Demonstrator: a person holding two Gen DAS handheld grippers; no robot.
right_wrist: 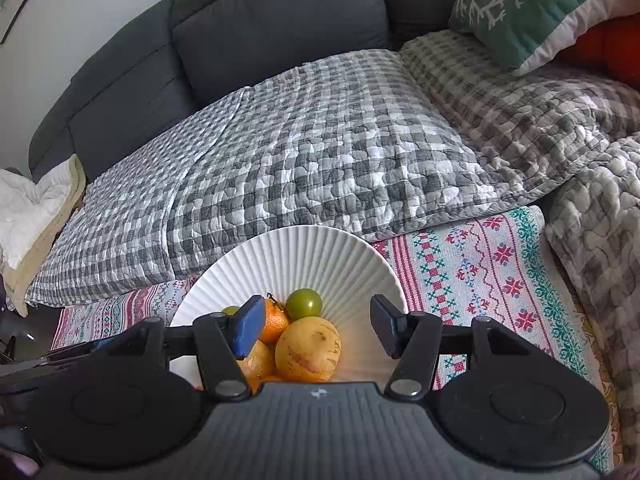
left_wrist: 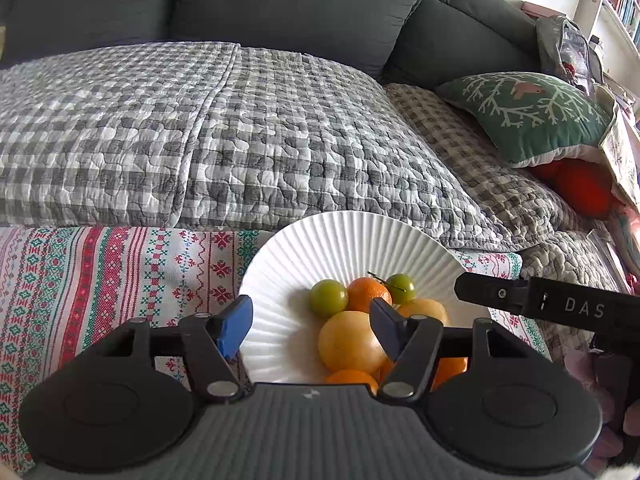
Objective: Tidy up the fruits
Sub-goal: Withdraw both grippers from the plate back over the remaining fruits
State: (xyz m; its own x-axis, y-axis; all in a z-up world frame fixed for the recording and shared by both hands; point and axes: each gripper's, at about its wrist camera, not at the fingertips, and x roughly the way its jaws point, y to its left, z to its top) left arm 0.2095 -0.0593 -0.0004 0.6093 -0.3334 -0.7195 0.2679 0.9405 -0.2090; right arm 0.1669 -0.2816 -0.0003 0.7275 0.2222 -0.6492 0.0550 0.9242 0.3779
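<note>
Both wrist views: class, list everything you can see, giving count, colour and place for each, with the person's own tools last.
Plate: one, white, ribbed, on the patterned cloth.
Green fruits: two, small, on the plate behind the pile.
Yellow fruits: two, large, front of the plate.
Oranges: at least three, among the pile; the lower ones are partly hidden.
Cloth: one, white with red and green bands, under the plate.
Quilts: two, grey check, on the sofa seat.
Sofa: one, dark grey, behind.
Cushion: one, green with white branches, right end of the sofa.
Left gripper: black, blue pads, open above the plate.
Right gripper: same, open above the fruit.
</note>
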